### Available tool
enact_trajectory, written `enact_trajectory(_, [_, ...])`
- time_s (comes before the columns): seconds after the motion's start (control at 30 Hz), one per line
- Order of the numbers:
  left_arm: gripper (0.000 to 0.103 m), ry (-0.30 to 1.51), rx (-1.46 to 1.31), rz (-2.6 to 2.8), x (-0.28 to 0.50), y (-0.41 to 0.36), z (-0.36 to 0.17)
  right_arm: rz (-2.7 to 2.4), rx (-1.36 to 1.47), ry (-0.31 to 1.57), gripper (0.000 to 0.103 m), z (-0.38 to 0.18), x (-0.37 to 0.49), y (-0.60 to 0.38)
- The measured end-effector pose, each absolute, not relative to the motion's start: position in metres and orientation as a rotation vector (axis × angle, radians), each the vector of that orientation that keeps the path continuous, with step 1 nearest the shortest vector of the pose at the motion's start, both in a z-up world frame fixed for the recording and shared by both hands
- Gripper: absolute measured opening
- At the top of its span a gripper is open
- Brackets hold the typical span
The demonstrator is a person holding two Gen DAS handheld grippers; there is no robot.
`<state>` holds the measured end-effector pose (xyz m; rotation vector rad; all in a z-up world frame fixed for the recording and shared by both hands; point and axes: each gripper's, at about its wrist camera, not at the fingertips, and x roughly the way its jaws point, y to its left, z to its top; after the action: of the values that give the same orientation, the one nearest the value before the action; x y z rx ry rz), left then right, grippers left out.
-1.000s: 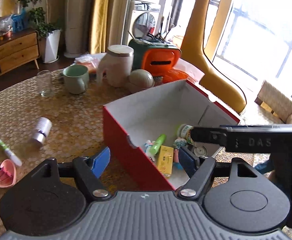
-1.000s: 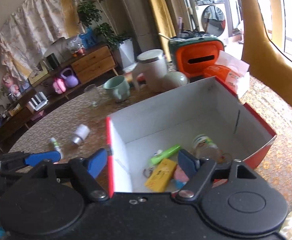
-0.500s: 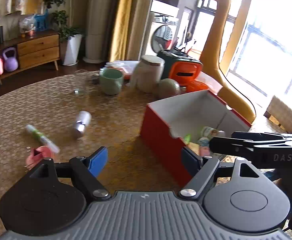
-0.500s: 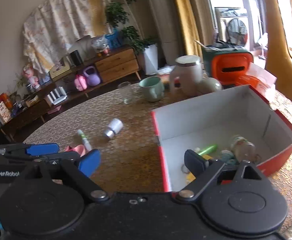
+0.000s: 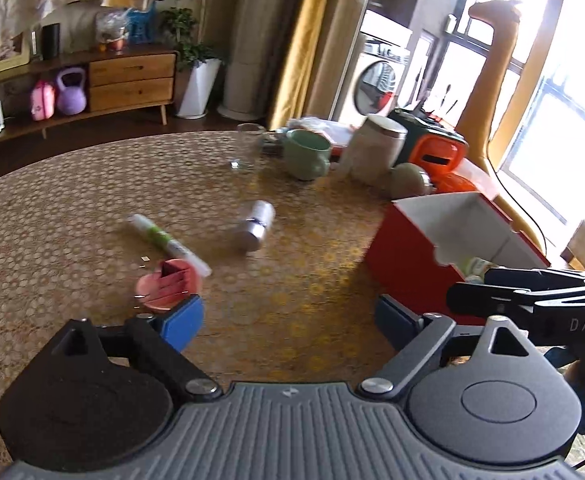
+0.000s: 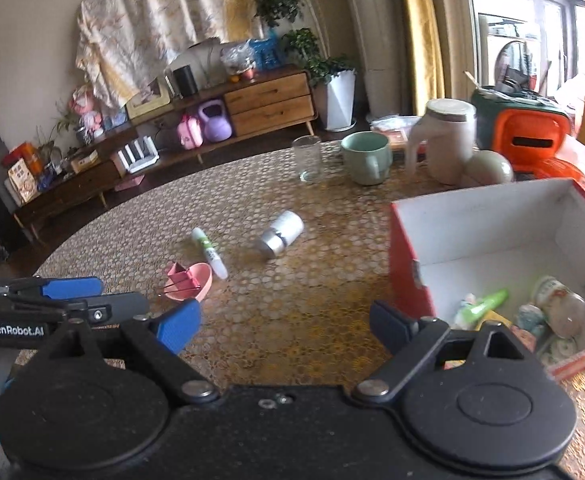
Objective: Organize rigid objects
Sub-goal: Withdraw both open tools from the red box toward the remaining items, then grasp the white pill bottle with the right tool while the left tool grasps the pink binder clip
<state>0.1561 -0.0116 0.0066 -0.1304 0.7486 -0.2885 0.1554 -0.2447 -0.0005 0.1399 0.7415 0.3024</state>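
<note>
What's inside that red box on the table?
In the right wrist view, the red box holds a green tube, a small clear jar lying on its side, something yellow and a few other small bits. The right gripper's body covers the box's near corner.

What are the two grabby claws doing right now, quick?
Left gripper: open, holding nothing, above the table.
Right gripper: open, holding nothing, beside the red box.
</note>
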Motion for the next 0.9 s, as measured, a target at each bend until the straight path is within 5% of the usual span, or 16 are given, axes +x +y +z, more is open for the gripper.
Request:
enact_trajectory(0.27, [0.103, 0.732, -0.143, -0.228, 0.167, 0.023, -0.012, 0.276, 0.081, 0.780, 0.102, -0.011, 0.193, -0.203])
enact_trajectory(0.9, [0.103, 0.780, -0.188, -0.118, 0.227, 0.051, -0.071, 0.217, 0.092, 0.902, 0.102, -0.053, 0.325, -0.162])
